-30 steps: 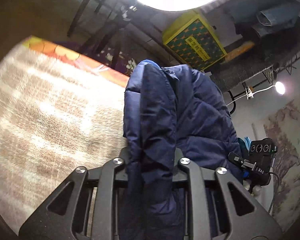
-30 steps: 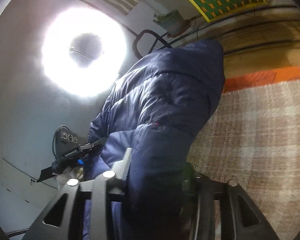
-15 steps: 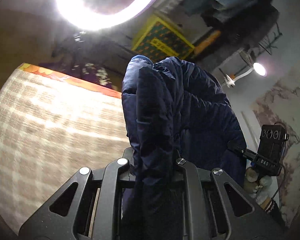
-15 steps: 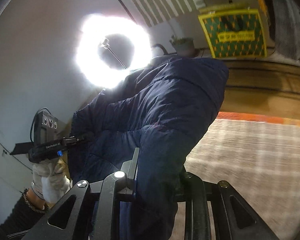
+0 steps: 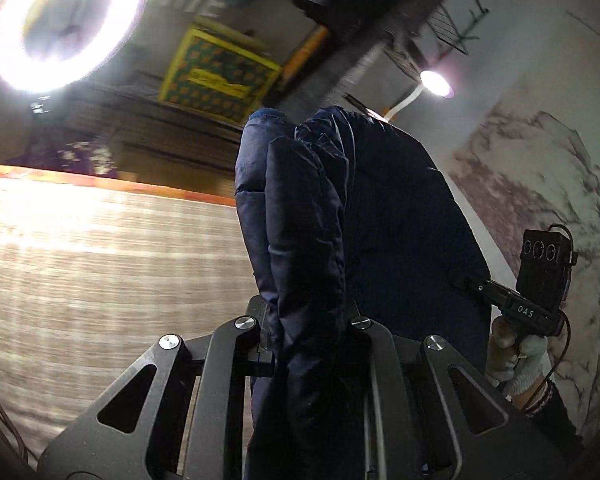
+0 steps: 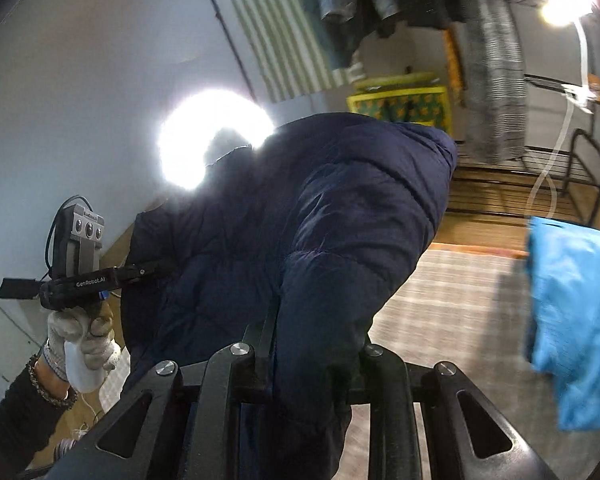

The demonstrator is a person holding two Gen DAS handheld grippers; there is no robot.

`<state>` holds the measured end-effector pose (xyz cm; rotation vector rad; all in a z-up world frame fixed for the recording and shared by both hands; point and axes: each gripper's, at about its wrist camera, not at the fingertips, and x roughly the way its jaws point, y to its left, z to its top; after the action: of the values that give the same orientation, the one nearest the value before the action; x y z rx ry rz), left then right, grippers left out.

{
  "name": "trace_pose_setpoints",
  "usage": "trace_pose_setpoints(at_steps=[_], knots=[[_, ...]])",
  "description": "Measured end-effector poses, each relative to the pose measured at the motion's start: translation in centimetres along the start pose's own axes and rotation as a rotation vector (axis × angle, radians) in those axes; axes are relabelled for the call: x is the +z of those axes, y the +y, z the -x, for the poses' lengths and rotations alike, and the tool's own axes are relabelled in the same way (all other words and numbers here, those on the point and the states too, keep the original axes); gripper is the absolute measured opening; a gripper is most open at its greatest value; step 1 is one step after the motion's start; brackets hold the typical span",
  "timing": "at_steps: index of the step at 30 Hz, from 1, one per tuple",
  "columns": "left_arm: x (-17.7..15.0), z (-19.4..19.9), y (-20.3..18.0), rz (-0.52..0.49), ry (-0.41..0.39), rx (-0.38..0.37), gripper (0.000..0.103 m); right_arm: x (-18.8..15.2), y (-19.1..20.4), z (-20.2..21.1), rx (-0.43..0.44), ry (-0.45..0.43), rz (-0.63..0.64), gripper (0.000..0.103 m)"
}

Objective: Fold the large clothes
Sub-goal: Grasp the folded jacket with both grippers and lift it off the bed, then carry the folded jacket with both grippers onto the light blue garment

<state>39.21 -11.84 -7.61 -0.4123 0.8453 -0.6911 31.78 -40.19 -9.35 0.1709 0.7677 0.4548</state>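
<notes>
The left gripper (image 5: 306, 316) is clamped on a thick fold of the navy puffer jacket (image 5: 356, 216). Its 2 fingers stand close together with the quilted fabric packed tight between them and rising straight ahead of the tips. The right gripper (image 6: 320, 340) is closed in the same way on another bunched fold of the jacket (image 6: 300, 216), which bulges up and forward from between its fingers.

The jacket hangs in the air, stretched between the 2 grippers, clear of the plaid rug (image 5: 100, 264). In the left wrist view the rug lies to the left of the fingers. In the right wrist view the rug (image 6: 452, 300) lies to the right of them.

Seen from the left wrist, the right gripper (image 5: 476, 286) meets the jacket's far edge, right of the fingers, with a gloved hand (image 5: 516, 360) on its handle. Seen from the right wrist, the left gripper (image 6: 148, 270) enters the fabric left of the fingers, with a gloved hand (image 6: 80, 336) below it.

A bright blue garment (image 6: 576, 324) hangs at the right of the right fingers. A ring light (image 5: 60, 20) glows up and left of the left fingers. A yellow patterned box (image 5: 220, 76) sits ahead, and a lamp (image 5: 436, 82) shines up and right.
</notes>
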Motion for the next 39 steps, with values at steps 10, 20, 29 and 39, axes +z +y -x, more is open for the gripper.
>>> trace_pose_setpoints(at_steps=[10,20,29,39], knots=[[-0.2,-8.7,-11.0,-0.085,0.057,-0.095,0.012,-1.6,-8.9,10.5,-0.11,-0.07,-0.054,0.02],[0.2,-18.5,-19.6,-0.131,0.094,-0.17,0.012,0.0,-17.8,15.8,-0.225,-0.123,-0.064,0.019],[0.8,-24.8,-24.4,-0.177,0.098,-0.19,0.012,1.2,-23.9,18.2,-0.316,-0.153,-0.078,0.019],[2.8,-29.4,-26.8,-0.213,0.065,-0.199,0.012,4.6,-28.1,18.1,-0.42,-0.164,-0.024,0.018]])
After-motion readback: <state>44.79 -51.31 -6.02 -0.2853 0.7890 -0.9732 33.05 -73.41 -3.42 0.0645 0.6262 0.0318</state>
